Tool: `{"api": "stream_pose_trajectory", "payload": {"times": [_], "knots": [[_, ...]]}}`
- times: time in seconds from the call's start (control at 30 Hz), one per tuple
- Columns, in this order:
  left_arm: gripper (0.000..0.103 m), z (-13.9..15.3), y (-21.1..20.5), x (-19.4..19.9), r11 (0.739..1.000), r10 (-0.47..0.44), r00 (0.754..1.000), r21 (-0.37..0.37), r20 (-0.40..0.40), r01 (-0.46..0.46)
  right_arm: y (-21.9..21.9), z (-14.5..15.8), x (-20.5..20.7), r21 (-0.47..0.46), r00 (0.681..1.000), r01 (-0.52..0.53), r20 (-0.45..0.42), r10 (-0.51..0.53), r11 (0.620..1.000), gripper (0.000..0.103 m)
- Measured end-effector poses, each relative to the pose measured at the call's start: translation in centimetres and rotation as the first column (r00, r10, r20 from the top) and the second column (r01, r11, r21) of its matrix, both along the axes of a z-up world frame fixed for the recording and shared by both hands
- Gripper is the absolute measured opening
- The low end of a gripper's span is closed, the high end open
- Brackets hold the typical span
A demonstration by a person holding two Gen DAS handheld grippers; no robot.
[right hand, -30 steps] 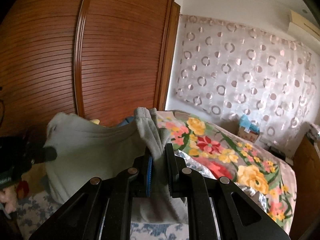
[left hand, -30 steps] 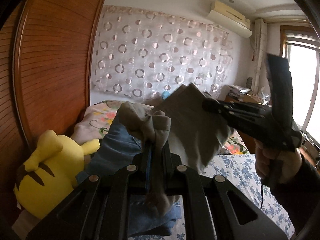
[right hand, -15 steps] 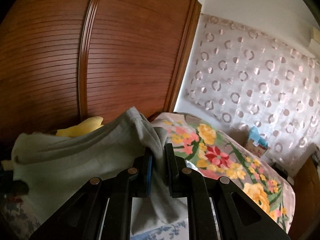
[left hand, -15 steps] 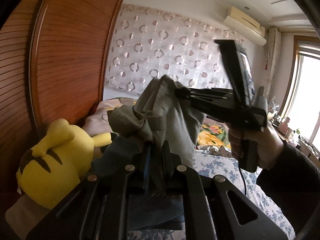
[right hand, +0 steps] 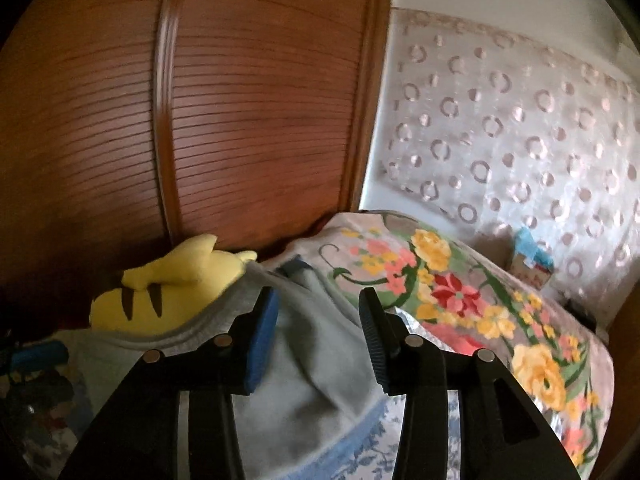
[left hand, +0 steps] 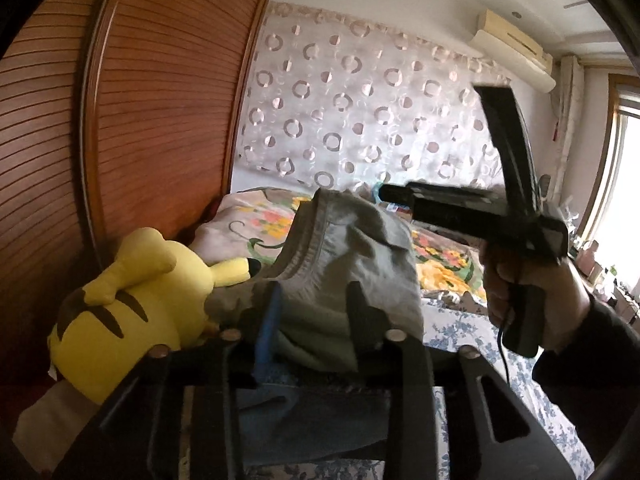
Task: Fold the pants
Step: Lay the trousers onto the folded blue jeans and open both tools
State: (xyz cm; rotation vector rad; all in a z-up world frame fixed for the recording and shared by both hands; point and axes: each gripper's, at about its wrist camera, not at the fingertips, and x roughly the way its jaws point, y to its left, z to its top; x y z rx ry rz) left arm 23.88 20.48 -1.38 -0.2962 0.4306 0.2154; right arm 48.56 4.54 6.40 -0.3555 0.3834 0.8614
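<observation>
Left wrist view: your left gripper (left hand: 312,312) jaws have just been opening; the grey-green pants (left hand: 344,264) bunch loosely between them, waistband tilted up-left, atop blue clothes (left hand: 312,420) on the bed (left hand: 460,328). Yellow plush (left hand: 136,300) just left; right gripper (left hand: 404,196) beyond.

Right wrist view: right jaws just opening, apart over the pants (right hand: 316,360); long axis unclear.

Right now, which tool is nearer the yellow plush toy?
Left. Left tool sits beside the plush toy; right tool lies beyond the pants. Both jaws just opened, pants between.
</observation>
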Motion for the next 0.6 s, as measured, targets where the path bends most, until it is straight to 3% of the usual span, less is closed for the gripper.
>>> {"api": "stream_pose_trajectory", "payload": {"times": [0.03,0.2,0.37,0.6], "knots": [[0.045,0.0,0.0,0.0,1.000,0.002,1.000,0.003,0.003,-0.002,-0.5,-0.1,0.0,0.007,1.000,0.003,-0.010,-0.003,1.000,0.044],[0.045,-0.4,-0.5,0.4,1.000,-0.020,0.999,0.023,-0.026,0.020,-1.4,-1.1,1.0,-0.048,0.995,0.096,-0.026,-0.097,0.994,0.044],[0.046,-1.9,-0.5,1.1,0.998,0.005,0.994,0.056,-0.113,0.002,-2.0,-1.9,3.2,-0.084,0.975,0.201,-0.080,-0.207,0.976,0.044],[0.046,-2.6,-0.4,0.8,0.998,-0.001,0.989,0.058,-0.150,0.010,-2.1,-0.9,2.9,-0.050,0.961,0.242,-0.122,-0.247,0.969,0.044]]}}
